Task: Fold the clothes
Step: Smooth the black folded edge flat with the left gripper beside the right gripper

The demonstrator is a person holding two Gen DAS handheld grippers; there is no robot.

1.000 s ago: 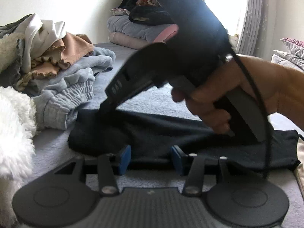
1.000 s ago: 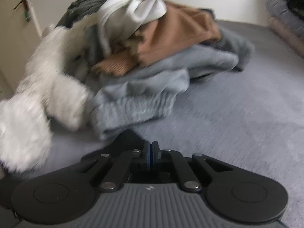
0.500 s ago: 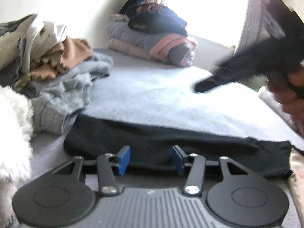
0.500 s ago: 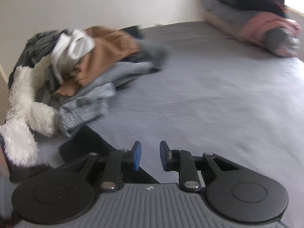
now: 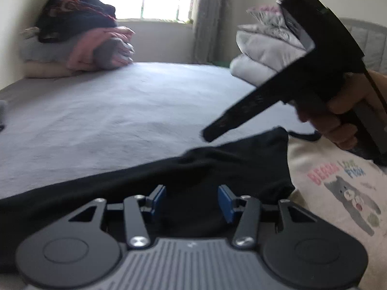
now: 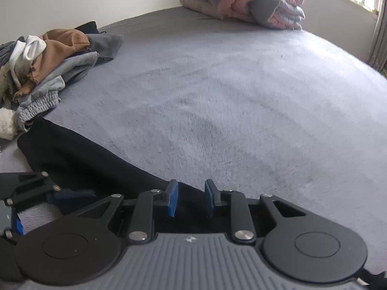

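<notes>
Grey fleece bedding [image 6: 241, 101] is seen to cover the whole work surface. Across its near edge a black garment [image 5: 169, 169] is laid out flat as a long dark band, matte and lightly rumpled, with one corner raised into a point at the right end in the left wrist view. In the right wrist view the same garment [image 6: 79, 159] is seen to run from the loose pile down under the gripper.

A cream printed garment [image 5: 338, 186], bearing a cartoon bear and coloured lettering, is shown only in the left wrist view, touching the black garment's right end. Folded white bedding [image 5: 263, 53] and the hand [image 5: 343, 111] gripping the right tool are also recorded only there. The unsorted pile [image 6: 48, 67] of brown, white and grey clothes is shown only in the right wrist view. A folded stack [image 6: 254, 2] of pink and grey items is noted in both, beside the window.

The left gripper [image 5: 192, 199] is held with its blue pads apart over the black fabric, nothing pinched. The right gripper [image 6: 191, 199] is held narrowly parted at the garment's edge, with no cloth clamped.
</notes>
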